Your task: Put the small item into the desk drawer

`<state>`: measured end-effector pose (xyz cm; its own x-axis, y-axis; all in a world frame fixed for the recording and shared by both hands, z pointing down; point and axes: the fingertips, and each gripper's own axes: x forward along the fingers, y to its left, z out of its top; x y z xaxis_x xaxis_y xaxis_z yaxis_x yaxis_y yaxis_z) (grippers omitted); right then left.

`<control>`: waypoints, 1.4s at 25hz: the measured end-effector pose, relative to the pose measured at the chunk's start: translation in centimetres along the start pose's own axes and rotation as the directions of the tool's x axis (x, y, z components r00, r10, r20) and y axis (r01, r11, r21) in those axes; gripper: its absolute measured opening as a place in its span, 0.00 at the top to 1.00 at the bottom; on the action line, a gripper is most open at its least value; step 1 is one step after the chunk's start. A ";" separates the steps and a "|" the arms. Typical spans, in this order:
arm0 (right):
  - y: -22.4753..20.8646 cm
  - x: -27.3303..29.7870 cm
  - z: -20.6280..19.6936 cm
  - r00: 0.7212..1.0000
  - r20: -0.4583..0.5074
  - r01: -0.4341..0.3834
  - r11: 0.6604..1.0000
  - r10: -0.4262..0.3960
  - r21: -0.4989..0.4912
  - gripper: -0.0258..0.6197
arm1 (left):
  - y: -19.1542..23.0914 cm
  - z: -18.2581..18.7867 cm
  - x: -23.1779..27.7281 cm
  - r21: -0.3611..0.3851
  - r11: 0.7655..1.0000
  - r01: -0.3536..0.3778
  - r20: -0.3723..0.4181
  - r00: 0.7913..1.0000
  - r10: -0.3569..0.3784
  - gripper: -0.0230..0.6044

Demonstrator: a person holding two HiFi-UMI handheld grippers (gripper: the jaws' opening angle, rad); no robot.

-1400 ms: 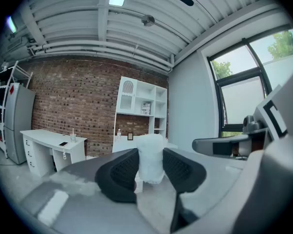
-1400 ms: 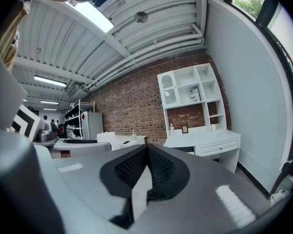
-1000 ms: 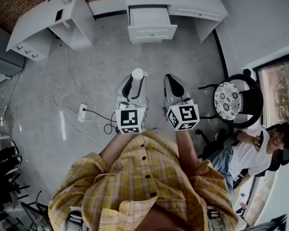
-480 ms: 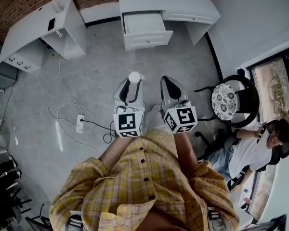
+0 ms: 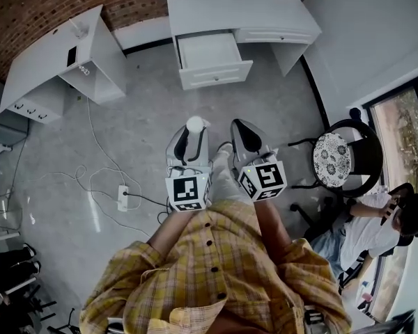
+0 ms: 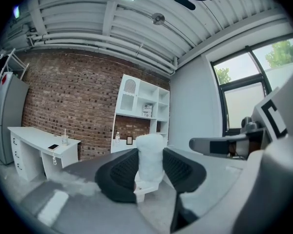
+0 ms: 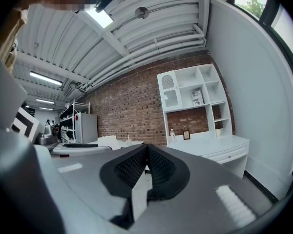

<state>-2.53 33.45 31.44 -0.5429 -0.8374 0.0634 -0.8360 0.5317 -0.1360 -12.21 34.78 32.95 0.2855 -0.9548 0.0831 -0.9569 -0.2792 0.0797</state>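
White and frosted-looking, a small upright cylinder [image 6: 150,152], pinched between the black ribbed pads of the left gripper [image 6: 151,172]. Jaws set wide, yet pressing on both its sides, with its top rising above the pads. Alongside, the right gripper [image 7: 145,165], pads shut together on nothing. Both held out in front of a yellow checked shirt [image 5: 209,270], well apart from the open white desk drawer [image 5: 217,74], itself pulled out of the white desk [image 5: 244,12] by the brick wall.

Risks from here, by judgement only:

- Looks light and perhaps soft, so could crush under a harder squeeze. Could slip out onto the grey concrete floor [image 5: 146,103] with any easing of the jaws on the way over.
- Could tilt between the pads if jolted.
- To the left, a white power strip [image 5: 123,197] and thin looping cables [image 5: 90,138] on the floor. Near the feet, so a likely trip if veering that way.
- At the drawer, could miss. Letting go too early, over the front panel rather than the inside, means a drop to the floor.
- Could also bump the drawer front with the idle right gripper.
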 end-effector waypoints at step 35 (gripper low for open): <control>-24.8 28.6 -0.2 0.995 -0.100 -0.012 0.995 0.022 0.098 0.96 | 6.5 -2.3 37.7 0.002 1.000 -0.023 -0.202 0.979 0.023 0.70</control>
<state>2.67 -3.65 36.87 -0.5664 -0.8086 0.1593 -0.8175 0.5267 -0.2332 -7.54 -2.79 38.91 0.2684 -0.9206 0.2837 -0.9633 -0.2575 0.0758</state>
